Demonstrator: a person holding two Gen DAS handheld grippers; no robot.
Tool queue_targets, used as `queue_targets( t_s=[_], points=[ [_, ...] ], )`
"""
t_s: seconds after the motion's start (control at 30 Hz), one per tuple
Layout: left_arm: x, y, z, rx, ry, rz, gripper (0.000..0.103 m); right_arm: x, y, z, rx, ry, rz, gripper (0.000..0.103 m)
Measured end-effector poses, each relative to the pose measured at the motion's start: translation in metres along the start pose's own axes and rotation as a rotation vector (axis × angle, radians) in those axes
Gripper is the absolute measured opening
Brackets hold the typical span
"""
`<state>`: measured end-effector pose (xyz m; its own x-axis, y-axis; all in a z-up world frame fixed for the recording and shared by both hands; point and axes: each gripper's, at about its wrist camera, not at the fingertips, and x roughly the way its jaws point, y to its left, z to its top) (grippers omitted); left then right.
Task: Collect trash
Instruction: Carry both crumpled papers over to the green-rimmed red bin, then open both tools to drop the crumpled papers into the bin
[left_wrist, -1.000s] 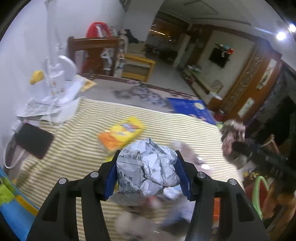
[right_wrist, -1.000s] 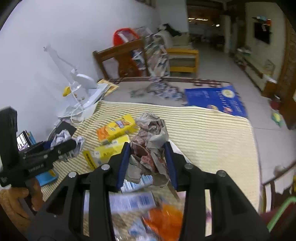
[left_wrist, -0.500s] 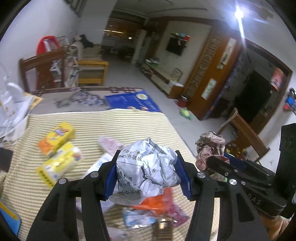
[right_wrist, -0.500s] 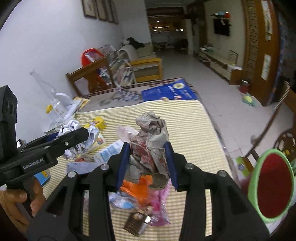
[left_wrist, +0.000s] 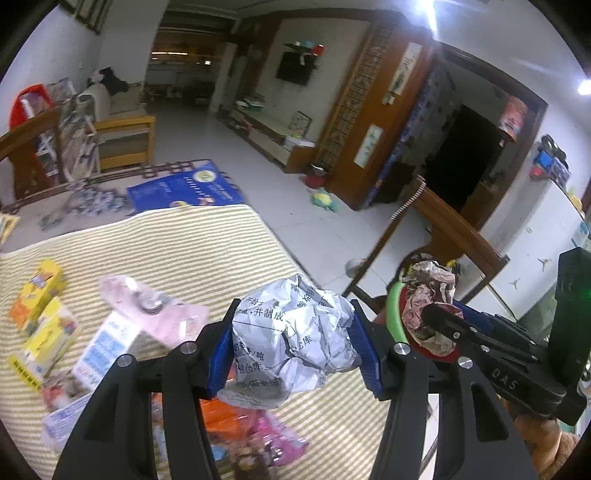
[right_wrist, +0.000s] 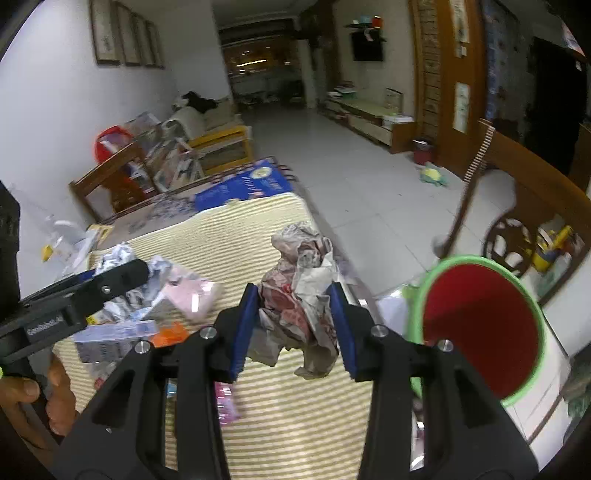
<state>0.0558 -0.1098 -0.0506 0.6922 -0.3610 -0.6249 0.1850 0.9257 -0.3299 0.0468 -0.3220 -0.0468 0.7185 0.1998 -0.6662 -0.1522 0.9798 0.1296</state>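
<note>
The left gripper (left_wrist: 293, 341) is clamping a white printed paper ball (left_wrist: 291, 339) above the striped table (left_wrist: 177, 243). The right gripper (right_wrist: 295, 325) is gripping a brownish crumpled wad (right_wrist: 301, 291), with its jaws easing apart. A red bin (right_wrist: 480, 328) with a green rim is sitting at three o'clock, just off the table's edge.

White tiled floor (right_wrist: 354, 192), wooden chair (left_wrist: 454, 236), framed pictures (right_wrist: 125, 37) on white wall.

Both wrist views look down, sharing the striped table (left_wrist: 207, 251).
</note>
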Motion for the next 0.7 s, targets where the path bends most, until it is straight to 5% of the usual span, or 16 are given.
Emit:
queue_targets(
  t_s=[0.57, 0.63, 0.67, 0.7],
  points=[
    [0.092, -0.1, 0.01, 0.104, 0.121, -0.144, 0.054, 0.006, -0.162, -0.019, 0.208, 0.067, -0.237, 0.043],
    [0.104, -0.118, 0.011, 0.124, 0.131, -0.169, 0.054, 0.005, -0.174, -0.022, 0.226, 0.059, -0.245, 0.056],
    [0.111, -0.128, 0.011, 0.137, 0.137, -0.183, 0.054, 0.005, -0.181, -0.024, 0.235, 0.055, -0.253, 0.074],
    [0.116, -0.135, 0.011, 0.148, 0.142, -0.193, 0.054, 0.003, -0.187, -0.026, 0.242, 0.047, -0.266, 0.082]
  ],
)
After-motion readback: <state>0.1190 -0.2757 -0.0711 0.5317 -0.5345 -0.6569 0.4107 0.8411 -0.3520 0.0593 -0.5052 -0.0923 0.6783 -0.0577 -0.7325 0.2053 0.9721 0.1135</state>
